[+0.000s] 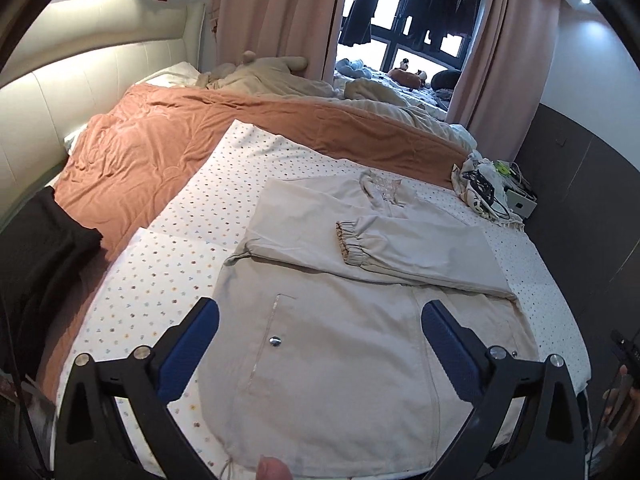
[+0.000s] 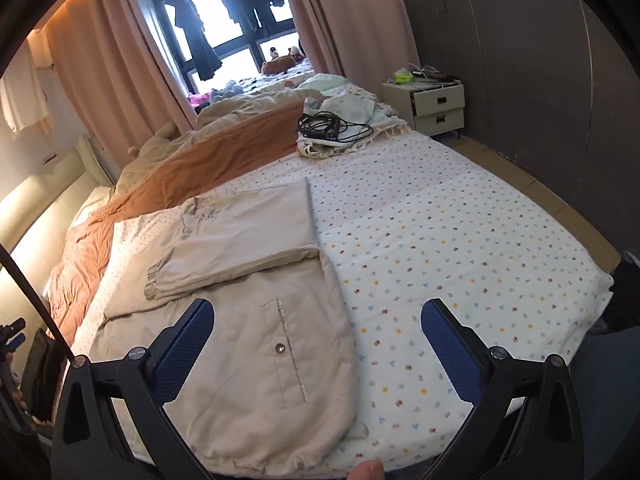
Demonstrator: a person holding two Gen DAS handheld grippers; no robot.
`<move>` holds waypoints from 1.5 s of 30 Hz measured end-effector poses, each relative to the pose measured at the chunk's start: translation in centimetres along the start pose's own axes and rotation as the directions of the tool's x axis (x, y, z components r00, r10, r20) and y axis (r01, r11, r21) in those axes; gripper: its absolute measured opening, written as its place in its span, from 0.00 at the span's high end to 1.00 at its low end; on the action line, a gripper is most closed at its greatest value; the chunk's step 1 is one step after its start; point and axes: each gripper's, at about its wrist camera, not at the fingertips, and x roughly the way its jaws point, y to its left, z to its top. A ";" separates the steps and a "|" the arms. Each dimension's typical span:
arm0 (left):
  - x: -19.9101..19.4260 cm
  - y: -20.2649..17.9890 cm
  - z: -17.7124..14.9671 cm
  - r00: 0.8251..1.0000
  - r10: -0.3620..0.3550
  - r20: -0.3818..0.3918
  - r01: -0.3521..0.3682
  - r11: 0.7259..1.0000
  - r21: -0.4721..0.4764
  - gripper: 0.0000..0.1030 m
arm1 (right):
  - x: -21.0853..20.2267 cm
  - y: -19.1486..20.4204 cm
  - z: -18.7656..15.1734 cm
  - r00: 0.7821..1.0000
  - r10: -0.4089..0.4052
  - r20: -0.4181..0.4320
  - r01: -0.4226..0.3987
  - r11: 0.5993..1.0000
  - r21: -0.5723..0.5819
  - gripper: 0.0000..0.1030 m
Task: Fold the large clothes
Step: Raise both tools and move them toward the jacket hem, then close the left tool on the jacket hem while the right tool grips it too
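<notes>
Nearest the lenses, both claws stand wide open and hold nothing: the left claw point(image 1: 320, 344) hangs over the lower body of the pale beige padded jacket point(image 1: 340, 352), its blue-padded fingers straddling the cloth, while the right claw point(image 2: 318, 344) hangs over the jacket's right hem edge, one finger above the cloth and the other above bare sheet. The jacket lies flat on the white dotted bed sheet point(image 2: 460, 240), hem toward the person and collar away, so its long axis runs straight out from both claws. Its drawstring hem point(image 2: 256, 468) sits at the near edge of the bed, just below the fingers of both claws; a snap-buttoned pocket point(image 2: 286, 354) lies a little beyond. Further out, both sleeves are already folded across the chest, the upper one ending in an elastic cuff point(image 1: 350, 242). Judging by this, the remaining step is probably to lift the hem and carry it toward the collar point(image 1: 382, 188), and each claw is about equally close to its own hem corner, the left to the left, the right to the right. Beyond the jacket lie a rust-orange quilt point(image 1: 168, 152), a tangle of black cable point(image 2: 324, 124) on a fringed cloth, and pink curtains point(image 2: 108, 64).
</notes>
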 end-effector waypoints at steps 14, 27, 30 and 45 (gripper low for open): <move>-9.6 5.8 -9.3 0.996 0.044 0.073 -0.036 0.993 -0.110 0.00 | -4.0 0.0 -7.0 0.994 0.088 -0.064 -0.088 0.996 0.017 0.00; -11.4 9.3 -19.2 0.996 0.038 0.075 -0.025 0.986 -0.166 0.00 | -5.4 -0.2 -15.0 0.989 0.092 -0.114 -0.081 0.992 0.097 0.00; -10.9 9.6 -20.8 0.998 0.012 0.058 0.000 0.982 -0.191 0.00 | -5.0 -0.7 -16.1 0.986 0.136 -0.095 -0.122 0.983 0.140 0.00; -4.5 10.6 -22.5 0.998 -0.067 -0.018 0.058 0.952 -0.302 0.00 | 5.8 -3.8 -18.8 0.928 0.353 -0.119 -0.267 0.854 0.446 0.30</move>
